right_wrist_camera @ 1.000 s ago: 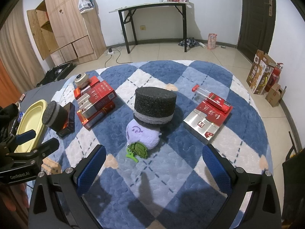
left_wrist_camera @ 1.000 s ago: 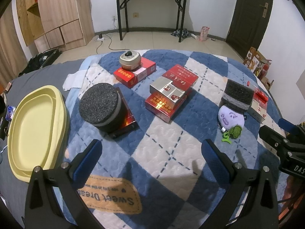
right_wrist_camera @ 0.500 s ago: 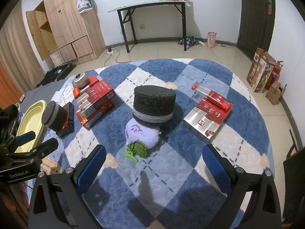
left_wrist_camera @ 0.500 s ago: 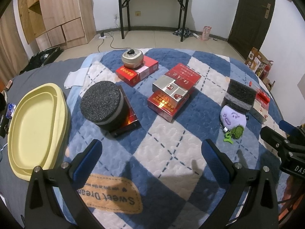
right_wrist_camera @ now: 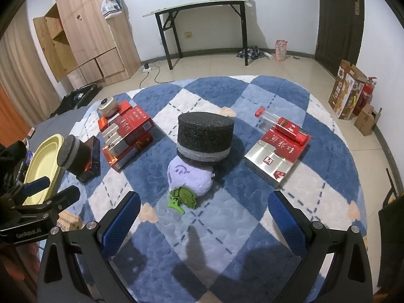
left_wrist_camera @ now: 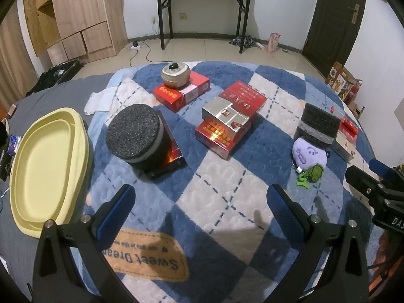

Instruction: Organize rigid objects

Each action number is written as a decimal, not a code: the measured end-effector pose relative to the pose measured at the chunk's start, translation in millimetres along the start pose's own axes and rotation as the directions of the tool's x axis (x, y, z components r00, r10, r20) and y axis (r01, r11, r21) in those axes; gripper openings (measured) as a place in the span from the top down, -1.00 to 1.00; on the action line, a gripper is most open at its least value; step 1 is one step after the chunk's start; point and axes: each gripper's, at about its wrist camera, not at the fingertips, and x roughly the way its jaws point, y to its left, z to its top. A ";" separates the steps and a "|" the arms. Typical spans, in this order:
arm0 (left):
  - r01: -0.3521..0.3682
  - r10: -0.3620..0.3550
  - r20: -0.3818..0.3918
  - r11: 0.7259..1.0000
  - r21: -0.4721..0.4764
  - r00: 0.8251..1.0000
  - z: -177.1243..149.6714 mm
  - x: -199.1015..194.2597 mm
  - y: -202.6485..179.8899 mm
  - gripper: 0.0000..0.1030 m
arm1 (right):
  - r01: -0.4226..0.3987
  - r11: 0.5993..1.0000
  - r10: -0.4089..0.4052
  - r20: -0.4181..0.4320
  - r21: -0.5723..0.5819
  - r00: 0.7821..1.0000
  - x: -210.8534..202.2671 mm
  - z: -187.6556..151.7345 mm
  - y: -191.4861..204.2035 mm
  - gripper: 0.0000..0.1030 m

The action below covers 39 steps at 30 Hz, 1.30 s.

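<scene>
My left gripper [left_wrist_camera: 202, 199] hangs open over the blue-and-white rug, holding nothing. Ahead of it a black foam cylinder [left_wrist_camera: 135, 136] lies tilted on a dark box [left_wrist_camera: 170, 155]. Stacked red and silver boxes [left_wrist_camera: 231, 118] sit mid-rug, and a round tin [left_wrist_camera: 175, 74] rests on a red box [left_wrist_camera: 181, 93]. My right gripper [right_wrist_camera: 204, 214] is open and empty too. In front of it a second black foam cylinder [right_wrist_camera: 205, 136] leans on a purple plush [right_wrist_camera: 190, 175]. A red-and-silver box [right_wrist_camera: 275, 157] with a red tube [right_wrist_camera: 290, 128] on it lies to the right.
A yellow oval tray [left_wrist_camera: 48, 161] lies off the rug's left edge. A white cloth [left_wrist_camera: 99, 99] sits at the rug's far left. A black table [right_wrist_camera: 202, 29], a wooden cabinet [right_wrist_camera: 85, 35], a dark door [right_wrist_camera: 339, 17] and cartons [right_wrist_camera: 347, 96] ring the room.
Both views have shifted slightly, with the objects sitting a little lower and farther in frame. Nothing on the rug has moved and both grippers stay open.
</scene>
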 end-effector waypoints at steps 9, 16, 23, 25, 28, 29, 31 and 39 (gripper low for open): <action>-0.004 0.003 -0.023 0.999 -0.045 1.000 -0.6 1.9 10.3 -1.00 | -0.019 0.999 0.019 -0.003 0.028 1.000 1.3 0.8 -5.8 -0.99; 0.000 -0.001 -0.015 0.999 -0.045 1.000 -1.2 -3.6 12.8 -1.00 | -0.021 0.999 0.021 -0.010 0.030 1.000 3.4 -0.7 -9.2 -0.99; -0.014 0.012 -0.040 0.998 -0.057 0.999 -0.1 1.0 22.8 -1.00 | -0.045 0.997 0.045 -0.004 0.062 0.999 4.3 -1.2 -14.4 -0.99; -0.010 0.006 -0.051 0.997 -0.078 0.999 5.6 2.7 33.7 -1.00 | -0.057 0.996 0.056 0.012 0.066 0.998 5.9 1.1 -15.3 -0.99; -0.018 0.005 -0.092 0.991 -0.135 0.996 16.6 15.8 55.2 -1.00 | -0.079 0.996 0.077 0.041 0.037 0.996 17.8 13.5 -8.8 -0.99; -0.027 0.014 -0.099 0.990 -0.139 0.995 20.9 20.0 59.9 -1.00 | -0.059 0.998 0.059 0.042 0.013 0.997 23.1 17.9 -5.5 -0.99; -0.014 0.002 -0.112 0.994 -0.104 0.994 27.7 28.1 61.7 -1.00 | -0.024 1.000 0.024 0.037 0.000 0.999 35.3 25.5 -4.4 -0.99; -0.033 0.010 -0.144 0.987 -0.155 0.990 46.4 63.4 81.1 -0.99 | -0.066 0.997 0.066 0.018 0.032 0.998 69.3 48.6 -8.1 -0.99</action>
